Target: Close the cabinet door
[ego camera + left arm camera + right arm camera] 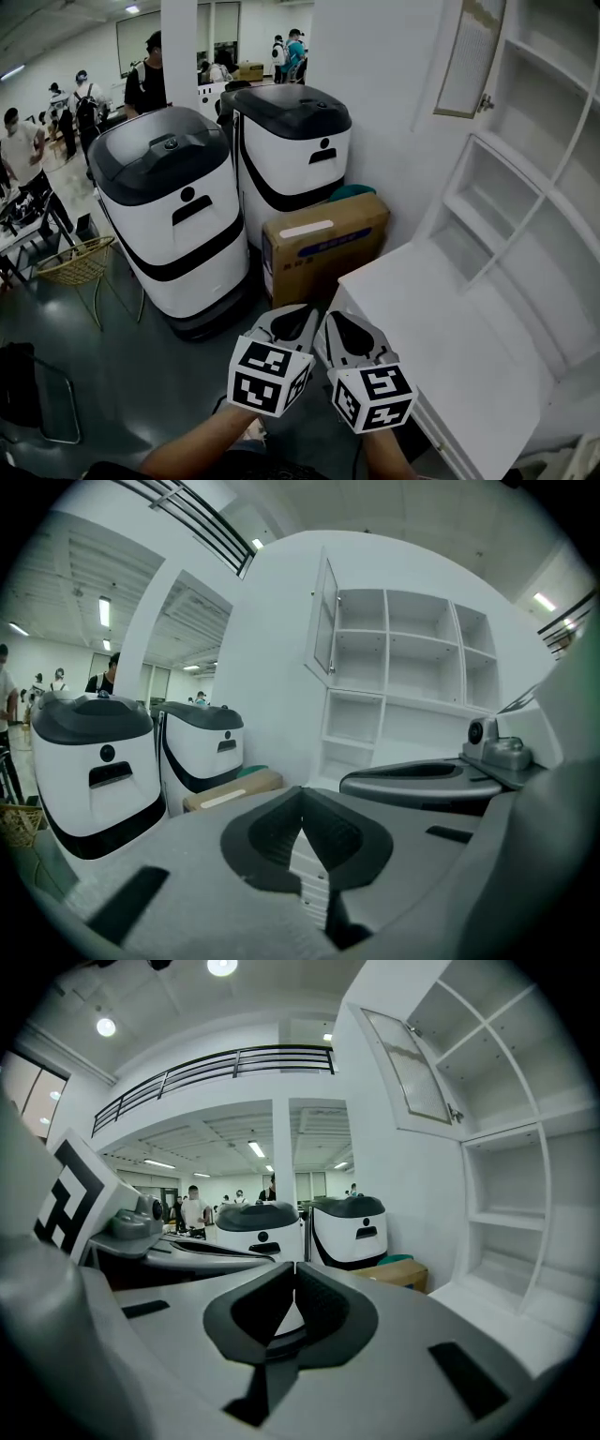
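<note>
Left gripper [302,806]: jaws pressed together, nothing in them, held side by side with the right.
Right gripper [292,1277]: jaws also pressed together, empty.
Counter [441,328]: white, just right of the grippers and below them.
Box [323,246]: cardboard, on the floor ahead of the grippers.
Machines [178,216]: two white-and-black units beyond the box.
Door [412,1054]: ahead, high to the right of both grippers, well apart from them. It stands swung out from the white shelves [502,1133], a pale frame round a greyish panel.
</note>
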Tool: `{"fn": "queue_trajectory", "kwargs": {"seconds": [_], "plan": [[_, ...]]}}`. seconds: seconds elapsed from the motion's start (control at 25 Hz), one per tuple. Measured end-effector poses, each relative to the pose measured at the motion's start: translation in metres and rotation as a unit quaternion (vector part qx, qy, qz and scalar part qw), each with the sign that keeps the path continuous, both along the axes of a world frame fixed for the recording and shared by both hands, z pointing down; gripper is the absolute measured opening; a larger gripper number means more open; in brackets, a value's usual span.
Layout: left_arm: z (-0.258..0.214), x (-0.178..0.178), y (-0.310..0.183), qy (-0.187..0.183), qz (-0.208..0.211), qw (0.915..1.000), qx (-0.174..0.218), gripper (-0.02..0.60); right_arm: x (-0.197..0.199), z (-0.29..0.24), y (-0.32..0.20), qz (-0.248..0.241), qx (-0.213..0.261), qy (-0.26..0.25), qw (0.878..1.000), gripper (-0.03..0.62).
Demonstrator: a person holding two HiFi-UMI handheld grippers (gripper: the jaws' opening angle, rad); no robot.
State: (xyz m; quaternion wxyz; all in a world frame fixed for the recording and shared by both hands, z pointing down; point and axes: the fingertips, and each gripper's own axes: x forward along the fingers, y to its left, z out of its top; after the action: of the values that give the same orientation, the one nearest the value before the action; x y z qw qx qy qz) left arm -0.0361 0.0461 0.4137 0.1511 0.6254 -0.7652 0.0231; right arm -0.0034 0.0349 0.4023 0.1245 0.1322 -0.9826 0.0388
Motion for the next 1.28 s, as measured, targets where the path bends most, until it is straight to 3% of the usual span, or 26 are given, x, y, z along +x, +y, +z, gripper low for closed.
{"fn": "queue_trajectory", "kwargs": {"seconds": [0.56,1.28], "plan": [[-0.01,-0.078,-0.023,0.015,0.062,0.9978,0.018,0.011,-0.076,-0.009,-0.018,0.059,0.016,0.017,0.998,0.02],[-0.036,-0.097,-0.07,-0.008,0.115,0.9927,0.034,0.011,-0.099,-0.04,-0.066,0.098,0.047,-0.009,0.994,0.02]]}}
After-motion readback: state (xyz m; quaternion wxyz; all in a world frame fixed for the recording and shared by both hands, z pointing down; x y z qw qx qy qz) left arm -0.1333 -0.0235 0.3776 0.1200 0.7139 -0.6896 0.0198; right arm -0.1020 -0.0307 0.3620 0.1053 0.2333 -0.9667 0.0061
